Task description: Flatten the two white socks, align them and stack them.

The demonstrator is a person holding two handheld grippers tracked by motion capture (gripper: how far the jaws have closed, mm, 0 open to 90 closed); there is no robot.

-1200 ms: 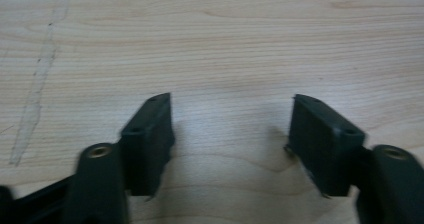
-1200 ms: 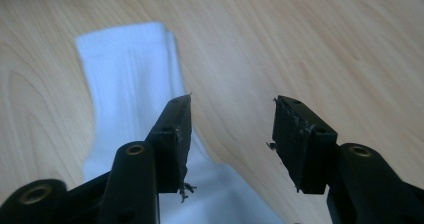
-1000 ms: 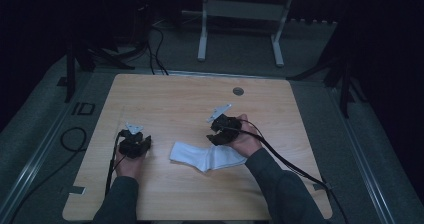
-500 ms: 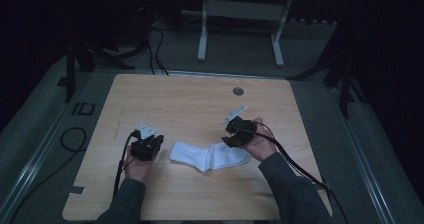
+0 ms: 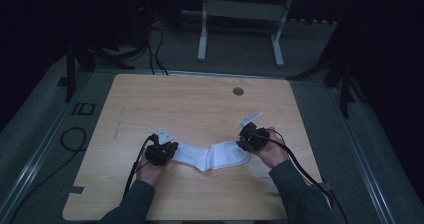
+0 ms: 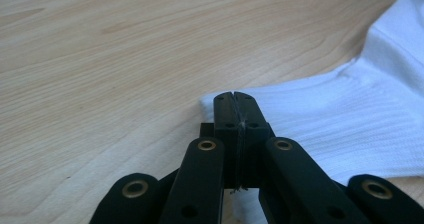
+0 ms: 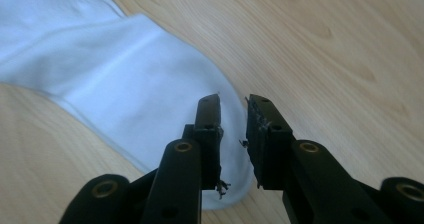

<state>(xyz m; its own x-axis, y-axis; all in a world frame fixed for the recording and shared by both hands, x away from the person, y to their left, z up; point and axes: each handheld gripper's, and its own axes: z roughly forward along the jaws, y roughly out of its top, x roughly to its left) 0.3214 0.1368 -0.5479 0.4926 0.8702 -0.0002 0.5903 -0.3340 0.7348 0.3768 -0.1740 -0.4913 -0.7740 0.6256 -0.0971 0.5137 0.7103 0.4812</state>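
White sock [image 5: 210, 155] lies flat on the wooden table [image 5: 200, 104], stretched between the two grippers, bent in a shallow V at its middle.

Left gripper [image 5: 161, 151]: at the sock's left end. In the left gripper view the jaws are pressed fully together, no gap between them, with the ribbed cuff end of the sock [image 6: 325, 129] lying directly under and to the right of the tips. A sliver of white fabric shows below the joined pads; whether cloth is actually pinched between them I cannot tell.

Right gripper [image 5: 250, 136]: at the sock's right end. In the right gripper view the jaws stand a narrow gap apart, straddling the rounded toe edge of the sock [image 7: 125, 74]; fabric lies beneath the left jaw and in the gap, bare wood under the right jaw. Nothing gripped.

Both hands rest low on the table, forearms entering from the near edge.
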